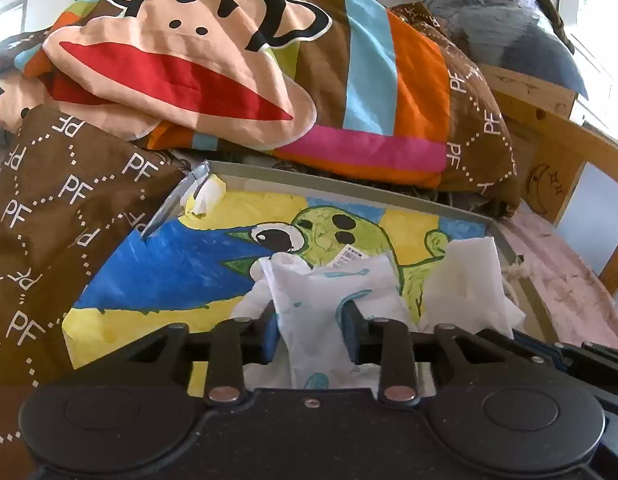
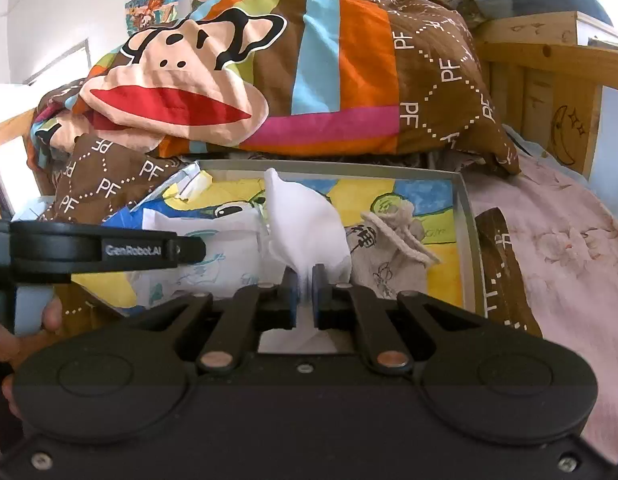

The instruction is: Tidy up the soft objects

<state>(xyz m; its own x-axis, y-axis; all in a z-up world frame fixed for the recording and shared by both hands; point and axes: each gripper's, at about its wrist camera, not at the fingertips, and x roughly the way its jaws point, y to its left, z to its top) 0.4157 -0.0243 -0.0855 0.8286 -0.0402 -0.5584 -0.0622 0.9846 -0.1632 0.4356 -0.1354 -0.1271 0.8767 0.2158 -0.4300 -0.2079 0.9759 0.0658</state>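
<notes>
A white cloth with teal print (image 1: 333, 300) lies in a shallow grey box (image 1: 349, 186) lined with a blue, yellow and green drawing. My left gripper (image 1: 311, 332) has its blue pads on either side of this cloth and grips it. My right gripper (image 2: 305, 296) is shut on a plain white cloth (image 2: 305, 220) that stands up from the box (image 2: 465, 216). The printed cloth (image 2: 213, 248) lies to its left, under my left gripper's arm (image 2: 109, 250). A beige drawstring pouch (image 2: 393, 248) lies to its right. The plain cloth shows in the left view (image 1: 465, 280).
A big striped monkey-face duvet (image 1: 229, 68) with brown PF-print backing (image 1: 49, 220) is piled behind and left of the box. A pink sheet (image 2: 557, 256) covers the mattress at right. A wooden bed frame (image 2: 549, 80) rises at back right.
</notes>
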